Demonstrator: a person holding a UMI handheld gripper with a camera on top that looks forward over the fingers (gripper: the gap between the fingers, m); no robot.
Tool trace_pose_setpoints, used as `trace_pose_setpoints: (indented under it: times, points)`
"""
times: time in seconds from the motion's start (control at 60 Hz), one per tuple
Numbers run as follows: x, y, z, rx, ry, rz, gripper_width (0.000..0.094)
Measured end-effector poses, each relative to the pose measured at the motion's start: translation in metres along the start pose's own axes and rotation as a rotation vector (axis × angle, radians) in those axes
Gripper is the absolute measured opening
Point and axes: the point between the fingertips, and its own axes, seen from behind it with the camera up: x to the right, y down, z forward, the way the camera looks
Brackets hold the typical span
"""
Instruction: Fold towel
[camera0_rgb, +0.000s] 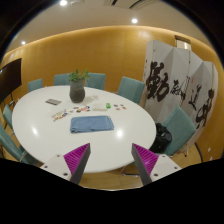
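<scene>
a round white table (40, 130) fills the middle of the room, ringed by teal chairs (130, 88). near its far side stands a dark vase with a green plant (78, 88). a dark flat item (53, 102) lies just beside the vase, and small items (98, 107) are scattered past it. a folding screen with black calligraphy (172, 85) stands beside the table, before a wood-toned wall (100, 50).

Large black brush calligraphy on a white folding screen (180, 85) beyond the table; characters not legible enough to read.
</scene>
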Motion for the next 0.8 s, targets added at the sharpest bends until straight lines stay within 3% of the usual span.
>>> trace_pose_setpoints:
  times: [0.333,0.55,0.8]
  points:
    - [-0.047,0.057,0.036,-0.102,0.034,-0.042,0.0866]
    - [-0.145,0.092,0.094,-0.166,-0.048,-0.04,0.0866]
    - [-0.287,0.05,0.227,-0.132,-0.169,-0.028,0.0868]
